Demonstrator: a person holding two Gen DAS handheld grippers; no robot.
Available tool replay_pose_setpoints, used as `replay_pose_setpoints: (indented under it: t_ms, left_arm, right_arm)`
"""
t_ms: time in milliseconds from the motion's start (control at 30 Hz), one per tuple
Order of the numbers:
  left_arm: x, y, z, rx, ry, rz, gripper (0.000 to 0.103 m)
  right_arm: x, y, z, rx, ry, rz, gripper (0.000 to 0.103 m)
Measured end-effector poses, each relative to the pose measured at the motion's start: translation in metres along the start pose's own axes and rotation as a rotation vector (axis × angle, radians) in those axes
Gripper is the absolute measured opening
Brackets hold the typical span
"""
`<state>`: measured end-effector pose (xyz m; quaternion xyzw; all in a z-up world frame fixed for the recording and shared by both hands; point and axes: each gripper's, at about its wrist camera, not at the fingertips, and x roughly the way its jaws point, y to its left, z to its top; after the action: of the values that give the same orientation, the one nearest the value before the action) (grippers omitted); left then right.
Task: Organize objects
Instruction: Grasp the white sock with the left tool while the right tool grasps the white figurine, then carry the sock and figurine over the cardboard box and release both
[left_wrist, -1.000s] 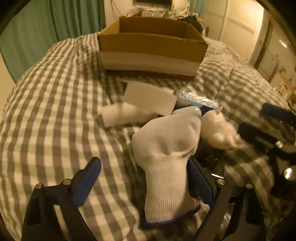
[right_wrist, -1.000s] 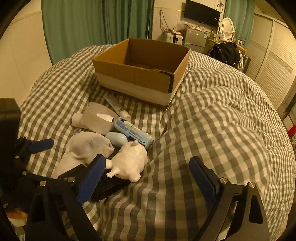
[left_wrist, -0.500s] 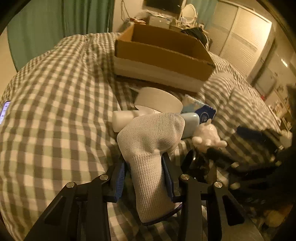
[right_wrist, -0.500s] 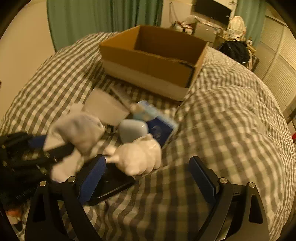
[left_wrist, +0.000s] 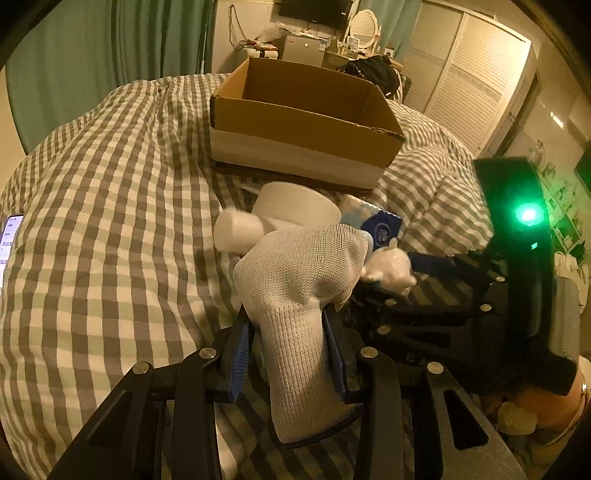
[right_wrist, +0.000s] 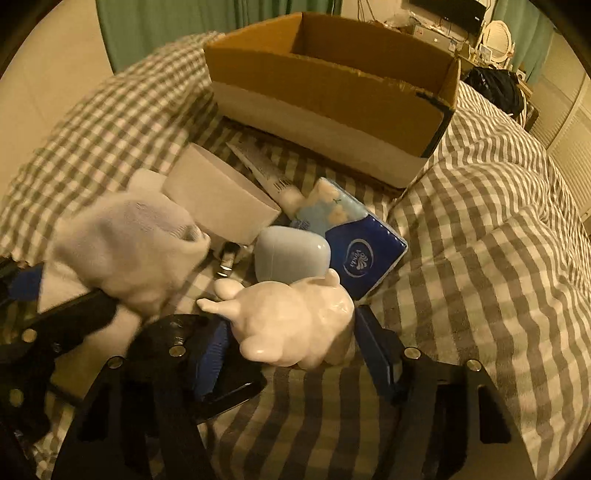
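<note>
My left gripper (left_wrist: 290, 354) is shut on a white knitted sock (left_wrist: 299, 295) and holds it above the checked bedspread. The sock also shows blurred in the right wrist view (right_wrist: 125, 251). My right gripper (right_wrist: 295, 354) is closed around a white glossy animal figurine (right_wrist: 295, 325), with a blue pad at each side of it. It also shows in the left wrist view (left_wrist: 391, 267). An open cardboard box (left_wrist: 303, 122) stands behind the pile, also in the right wrist view (right_wrist: 332, 85).
The pile on the checked bedspread (right_wrist: 480, 258) holds a white tape roll (right_wrist: 218, 195), a pale blue case (right_wrist: 291, 254), a blue tissue pack (right_wrist: 354, 247), a tube (right_wrist: 262, 170) and a black phone (right_wrist: 229, 387). A lit phone (left_wrist: 9, 240) lies far left.
My right gripper has moved in and closed on the white figurine. My left gripper shut on the sock and has lifted it a little.
</note>
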<state>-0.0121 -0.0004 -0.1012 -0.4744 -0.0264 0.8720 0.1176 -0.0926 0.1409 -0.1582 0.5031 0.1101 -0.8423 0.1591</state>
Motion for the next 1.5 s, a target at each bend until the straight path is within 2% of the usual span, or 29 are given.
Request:
replay_pose_setpoints:
  t_ms: [267, 500, 767, 967, 1167, 1367, 1500]
  left_arm:
    - [-0.041, -0.025, -0.008, 0.062, -0.056, -0.008, 0.037]
    - [-0.089, -0.028, 0.005, 0.068, -0.157, 0.018, 0.037]
    - [-0.129, -0.018, 0.058, 0.089, -0.28, 0.07, 0.037]
    - [-0.131, -0.019, 0.113, 0.116, -0.348, 0.103, 0.037]
    - [-0.1, -0.012, 0.165, 0.125, -0.377, 0.107, 0.037]
    - [-0.039, -0.004, 0.203, 0.143, -0.349, 0.132, 0.037]
    - [0.007, 0.01, 0.216, 0.114, -0.324, 0.111, 0.037]
  right_arm:
    - [-0.057, -0.006, -0.012, 0.035, -0.109, -0.006, 0.065]
    - [-0.118, -0.002, -0.009, 0.023, -0.229, -0.031, 0.065]
    - [-0.184, 0.002, 0.012, -0.02, -0.365, -0.071, 0.065]
    - [-0.218, -0.006, 0.054, -0.049, -0.453, -0.093, 0.065]
    - [-0.201, -0.028, 0.117, 0.017, -0.474, -0.058, 0.065]
    - [-0.144, -0.055, 0.168, 0.068, -0.407, -0.041, 0.065]
    - [-0.104, -0.075, 0.191, 0.097, -0.366, -0.044, 0.065]
